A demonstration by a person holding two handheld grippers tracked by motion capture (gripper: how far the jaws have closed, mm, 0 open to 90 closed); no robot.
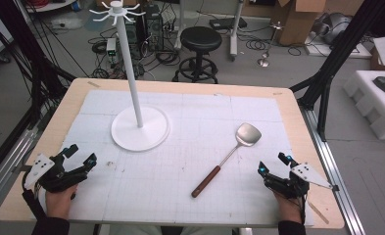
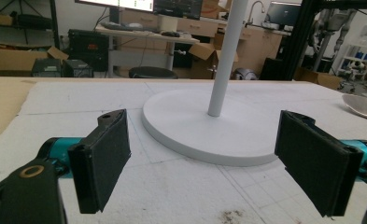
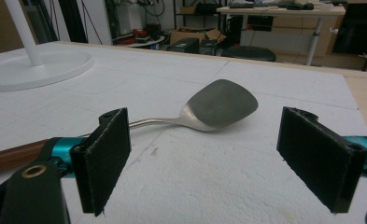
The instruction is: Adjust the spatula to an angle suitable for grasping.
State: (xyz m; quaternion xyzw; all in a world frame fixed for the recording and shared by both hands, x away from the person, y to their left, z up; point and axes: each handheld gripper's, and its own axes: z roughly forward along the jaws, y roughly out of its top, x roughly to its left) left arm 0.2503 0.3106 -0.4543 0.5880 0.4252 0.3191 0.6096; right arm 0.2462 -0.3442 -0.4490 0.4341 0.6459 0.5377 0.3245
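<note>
Both grippers resting released on the desk [image 1: 298, 122], left gripper [image 1: 81, 156] and right gripper [image 1: 272, 164] empty, spatula [image 1: 227, 157] lying just beside the right one, which is probably best gripping the wooden handle mid-length

Your left black two-jaw gripper [image 1: 80, 155] and right black two-jaw gripper [image 1: 272, 163] each carry flat, dark padded jaws on teal metal barrels, with a grey three-cornered plate dotted black behind the jaws. You wear dark sleeves [image 1: 50, 226].
</note>
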